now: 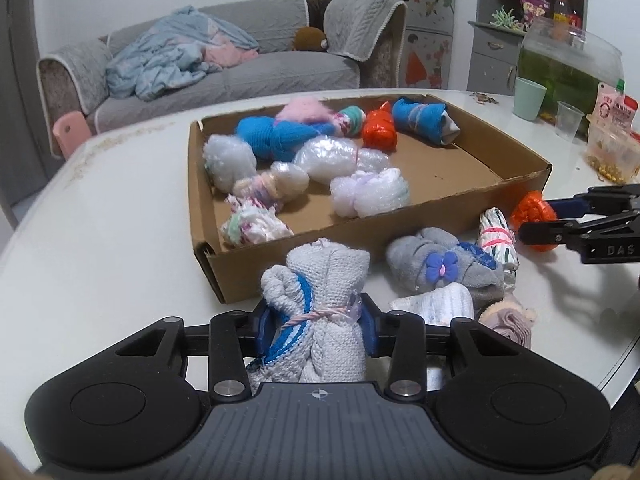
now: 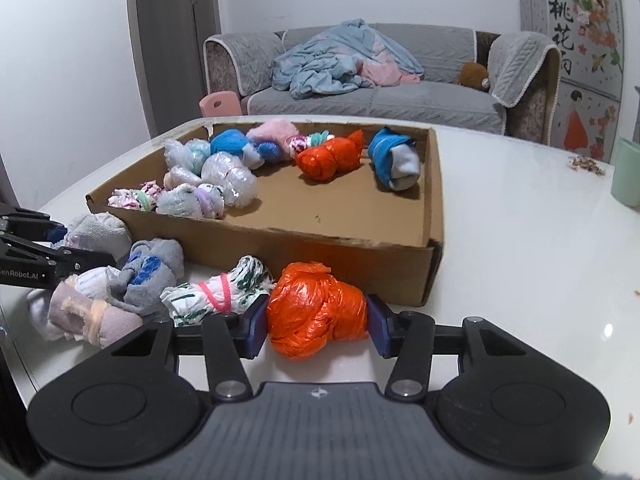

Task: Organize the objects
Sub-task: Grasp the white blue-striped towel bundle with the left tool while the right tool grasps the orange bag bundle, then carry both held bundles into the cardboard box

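Closest to the left wrist camera, the left hand-held gripper (image 1: 316, 330) is clamped on a grey-white knitted cloth bundle with a blue stripe and a pink tie (image 1: 316, 300), its blue pads pressing both sides; the bundle stands just in front of the shallow brown cardboard box (image 1: 400, 226). Across the white worktop (image 1: 120, 220), the right hand-held gripper (image 2: 316, 322) squeezes a crumpled orange plastic-bag bundle (image 2: 316, 312) that sits at the near wall of the box, close to its corner. Between the two lie a grey fleece bundle with a purple flower clip (image 1: 440, 266), a white bundle with green marks tied in pink (image 2: 216, 294) and a mauve rolled cloth (image 2: 92, 318), touching one another in a loose heap. Inside the box, clear bubble-wrap bundles (image 1: 332, 156), blue knitted bundles (image 1: 280, 136) and a second orange plastic bundle (image 2: 328, 158) crowd the far-left side; a pink fluffy item behind them is perhaps another cloth, too blurred to tell.
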{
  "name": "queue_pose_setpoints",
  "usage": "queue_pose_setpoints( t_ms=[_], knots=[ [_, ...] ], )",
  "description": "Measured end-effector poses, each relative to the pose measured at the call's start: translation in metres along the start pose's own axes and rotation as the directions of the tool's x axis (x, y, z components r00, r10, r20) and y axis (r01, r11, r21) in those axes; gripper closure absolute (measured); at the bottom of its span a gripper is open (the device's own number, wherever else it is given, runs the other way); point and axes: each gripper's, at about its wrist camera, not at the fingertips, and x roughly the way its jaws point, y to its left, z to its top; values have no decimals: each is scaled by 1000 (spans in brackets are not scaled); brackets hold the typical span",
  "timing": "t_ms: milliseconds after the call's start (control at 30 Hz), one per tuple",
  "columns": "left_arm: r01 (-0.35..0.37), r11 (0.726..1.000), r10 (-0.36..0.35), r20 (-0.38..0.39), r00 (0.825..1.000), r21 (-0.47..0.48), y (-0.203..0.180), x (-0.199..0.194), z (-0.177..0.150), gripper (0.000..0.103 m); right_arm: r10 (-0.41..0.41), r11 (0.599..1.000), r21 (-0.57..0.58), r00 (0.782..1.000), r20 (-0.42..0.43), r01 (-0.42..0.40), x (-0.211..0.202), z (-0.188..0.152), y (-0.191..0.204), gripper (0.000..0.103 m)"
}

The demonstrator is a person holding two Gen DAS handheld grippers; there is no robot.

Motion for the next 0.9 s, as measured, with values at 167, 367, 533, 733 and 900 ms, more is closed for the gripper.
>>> queue_pose_setpoints(
  t_ms=[167,367,533,733,900],
  knots=[
    [-10,1000,10,29,1000,11,4,-12,11,55,24,1000,-13,999,37,-24,-23,11,-9,56],
    [-30,999,28,94,995,24,11,-29,42,55,19,998,-59,993,116,-12,-50,50,-23,56],
    [-27,999,22,136,990,39,9,-31,78,55,39,994,-107,987,159,-22,-52,79,-29,56],
    [37,996,-50,173,984,79,-12,-13,129,55,106,980,-184,980,167,-75,-34,109,-32,56],
    [78,993,-89,137,987,88,-30,24,157,55,140,968,-229,980,140,-106,-10,124,-37,56]
  ],
)
